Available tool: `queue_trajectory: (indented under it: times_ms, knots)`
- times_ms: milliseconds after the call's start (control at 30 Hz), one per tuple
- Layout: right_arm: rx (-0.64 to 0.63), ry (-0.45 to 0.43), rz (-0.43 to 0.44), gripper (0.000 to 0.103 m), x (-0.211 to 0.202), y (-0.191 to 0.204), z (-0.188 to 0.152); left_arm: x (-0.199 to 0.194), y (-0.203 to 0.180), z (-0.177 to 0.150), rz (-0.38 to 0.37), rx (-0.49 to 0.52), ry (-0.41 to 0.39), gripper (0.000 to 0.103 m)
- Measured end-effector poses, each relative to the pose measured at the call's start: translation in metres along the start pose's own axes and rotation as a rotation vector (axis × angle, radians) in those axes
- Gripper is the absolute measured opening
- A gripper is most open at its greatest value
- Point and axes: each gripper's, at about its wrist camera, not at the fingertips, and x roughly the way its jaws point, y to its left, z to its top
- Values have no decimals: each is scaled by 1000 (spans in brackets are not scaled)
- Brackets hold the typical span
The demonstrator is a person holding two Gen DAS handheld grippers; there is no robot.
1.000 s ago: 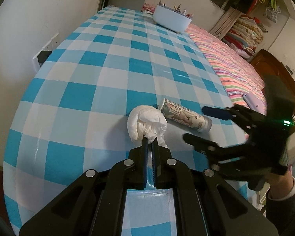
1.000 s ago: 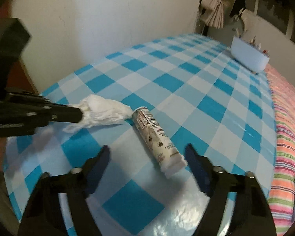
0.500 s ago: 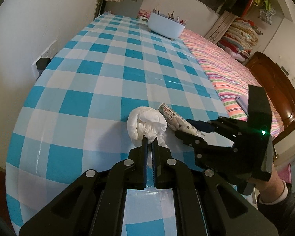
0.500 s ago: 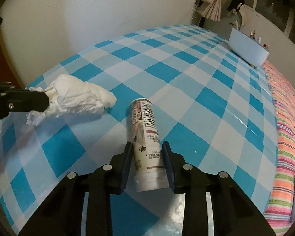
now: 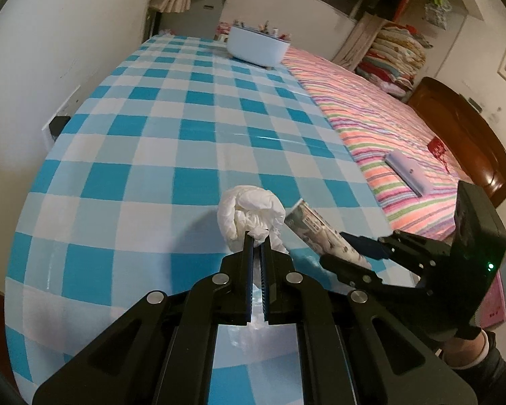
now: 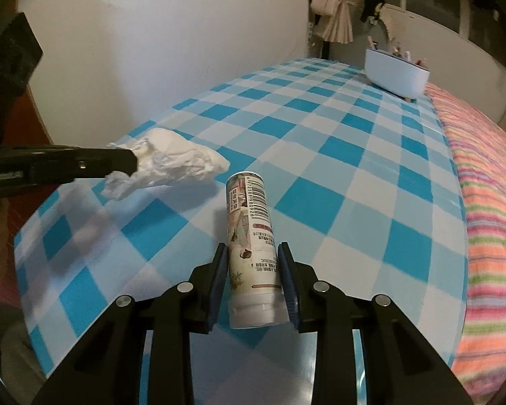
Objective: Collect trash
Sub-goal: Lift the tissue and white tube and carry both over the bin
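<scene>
A crumpled white tissue (image 5: 249, 214) is pinched in my left gripper (image 5: 257, 238), which is shut on its near end and holds it just above the blue-checked tablecloth (image 5: 172, 141). It also shows in the right wrist view (image 6: 172, 162), with the left gripper (image 6: 131, 162) coming in from the left. A printed cylindrical tube with a white cap (image 6: 251, 246) is clamped between the pads of my right gripper (image 6: 253, 263), lifted off the cloth. In the left wrist view the tube (image 5: 320, 233) and the right gripper (image 5: 340, 246) sit to the right of the tissue.
A white oval tub (image 5: 258, 49) with small items stands at the table's far end, also in the right wrist view (image 6: 396, 74). A striped bed (image 5: 371, 128) with a lilac box (image 5: 408, 172) runs along the right. A white wall (image 6: 151, 50) borders the left.
My right gripper closed around the tube and lifted it off the cloth. My left gripper kept its hold on the tissue and raised it slightly.
</scene>
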Motion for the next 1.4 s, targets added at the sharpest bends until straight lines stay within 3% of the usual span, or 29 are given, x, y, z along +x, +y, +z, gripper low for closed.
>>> queue_trajectory:
  times_ms: [567, 1400]
  knots:
    - [163, -79, -60, 29, -90, -24, -79, 5, -76, -23, -60, 148, 14, 4]
    - [400, -184, -170, 28, -168, -65, -167, 15, -167, -59, -146, 347, 55, 4]
